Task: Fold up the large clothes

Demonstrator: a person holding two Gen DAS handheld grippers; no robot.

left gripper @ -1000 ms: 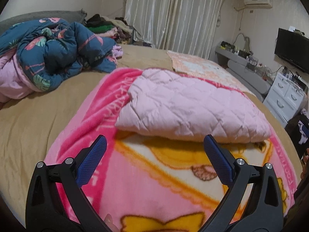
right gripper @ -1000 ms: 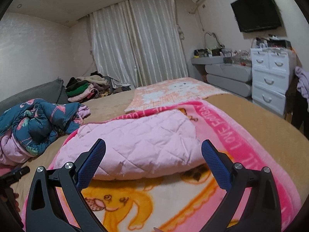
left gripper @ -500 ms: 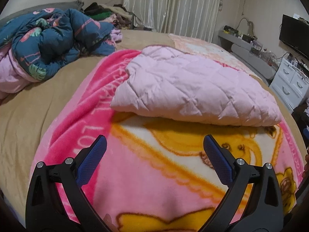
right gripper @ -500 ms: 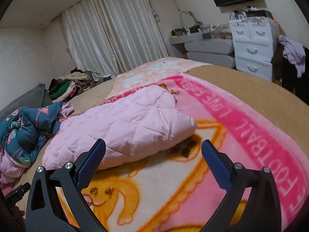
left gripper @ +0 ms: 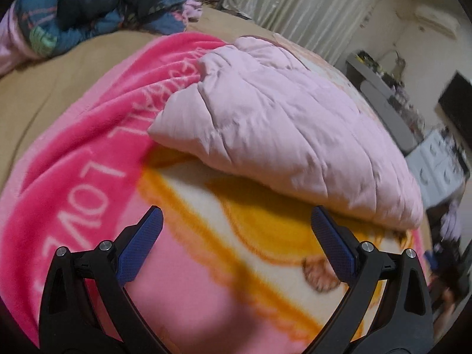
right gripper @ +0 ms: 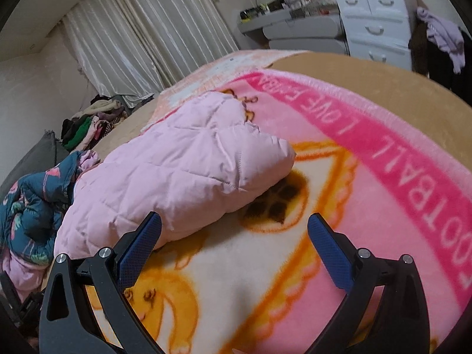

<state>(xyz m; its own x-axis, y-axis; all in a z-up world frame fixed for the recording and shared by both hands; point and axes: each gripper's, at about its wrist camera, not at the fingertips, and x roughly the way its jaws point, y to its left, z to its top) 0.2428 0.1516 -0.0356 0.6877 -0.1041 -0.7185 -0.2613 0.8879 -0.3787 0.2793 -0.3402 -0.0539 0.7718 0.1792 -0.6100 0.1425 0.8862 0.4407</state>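
Note:
A pale pink quilted jacket point(left gripper: 280, 124) lies folded into a thick bundle on a pink cartoon blanket point(left gripper: 88, 159) spread over the bed. The right wrist view shows the same jacket point(right gripper: 183, 171) and blanket point(right gripper: 413, 183). My left gripper point(left gripper: 236, 224) hovers open just short of the jacket's near edge, nothing between its blue pads. My right gripper point(right gripper: 233, 227) is also open and empty, its left finger point(right gripper: 141, 242) close to the jacket's near corner.
A crumpled dark blue floral quilt point(left gripper: 88, 6) lies at the bed's far left. A pile of clothes point(right gripper: 88, 124) sits by the curtains point(right gripper: 141, 38). White drawers point(right gripper: 380, 17) and a grey desk point(right gripper: 295, 29) stand to the right. Tan bedsheet point(left gripper: 44, 88) surrounds the blanket.
Both grippers have dropped lower and moved in toward the folded jacket, tilting as they went. The jacket itself has not moved, and both grippers stay open.

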